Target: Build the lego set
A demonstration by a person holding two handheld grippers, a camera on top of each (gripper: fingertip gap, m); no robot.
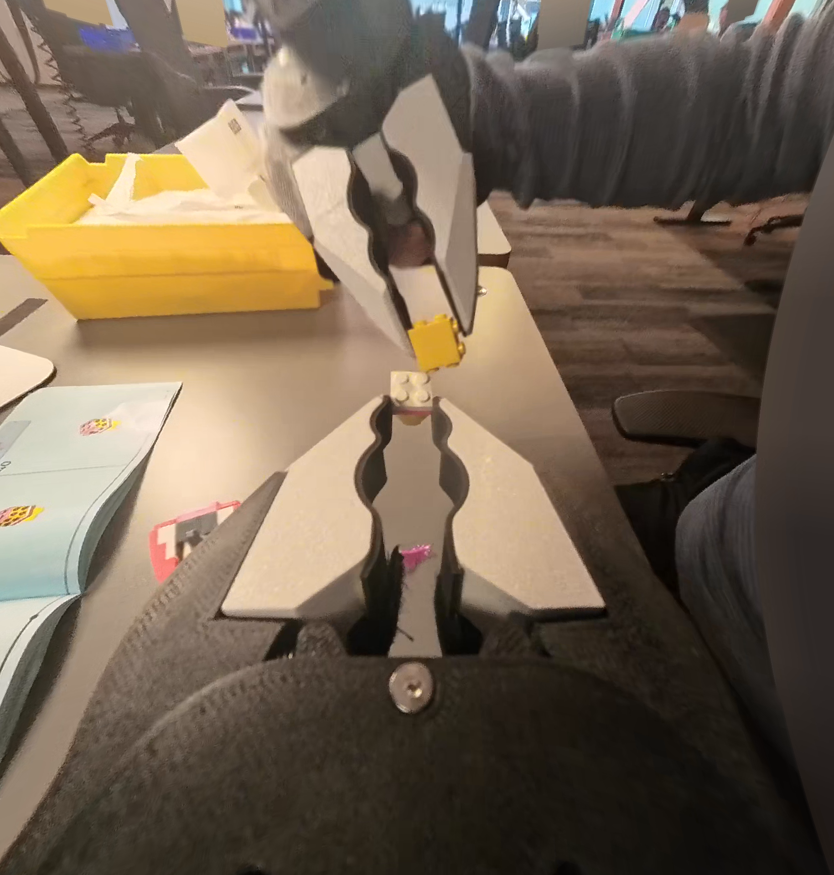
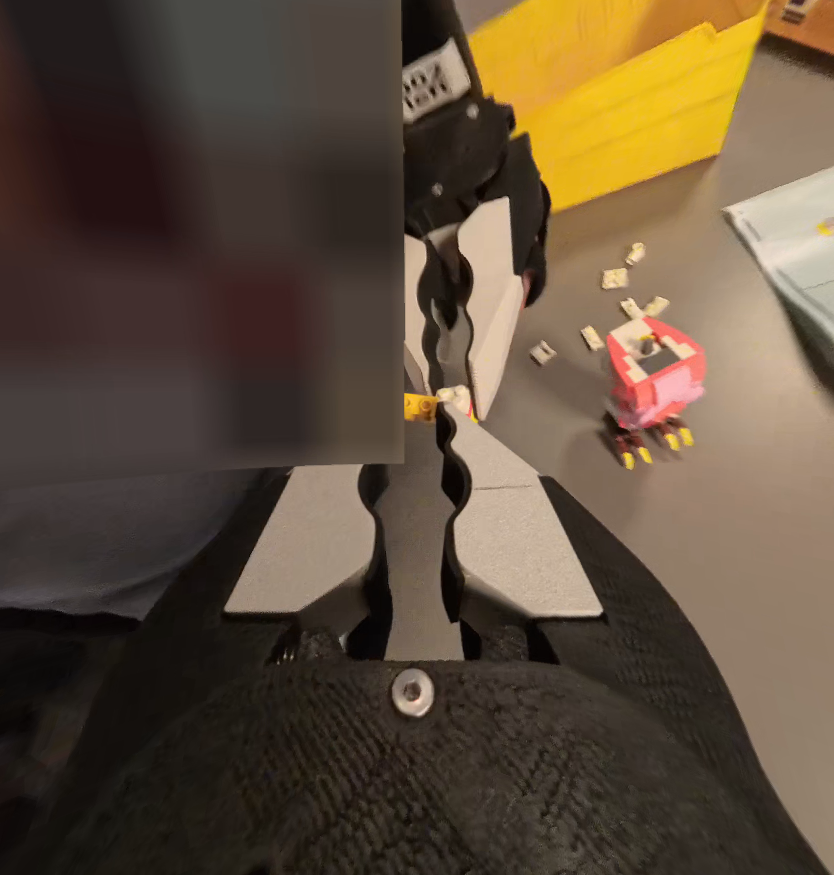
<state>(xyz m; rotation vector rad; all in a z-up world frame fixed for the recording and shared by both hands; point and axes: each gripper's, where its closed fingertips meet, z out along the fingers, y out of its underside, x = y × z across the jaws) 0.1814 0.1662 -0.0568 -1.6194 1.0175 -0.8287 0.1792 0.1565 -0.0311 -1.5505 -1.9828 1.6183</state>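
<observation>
Yellow brick (image 1: 436,342): small, studs facing right, tilted, pinched at tips of right tool (image 1: 437,331), just above centre of left wrist frame. White brick stack (image 1: 411,397): four studs up, pink layer and yellow piece beneath, clamped at tips of left tool (image 1: 410,409), centre frame. Yellow brick's lower corner touching or just beside white stack's studs.

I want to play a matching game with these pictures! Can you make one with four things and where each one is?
Things:
1. yellow brick
2. white brick
3. yellow bin
4. red and pink model

Places:
A. standing on the table, small pale pieces beside it
B. between the right gripper's fingertips
C. holding white paper
D. between the left gripper's fingertips

Pairs: 1-B, 2-D, 3-C, 4-A
</observation>
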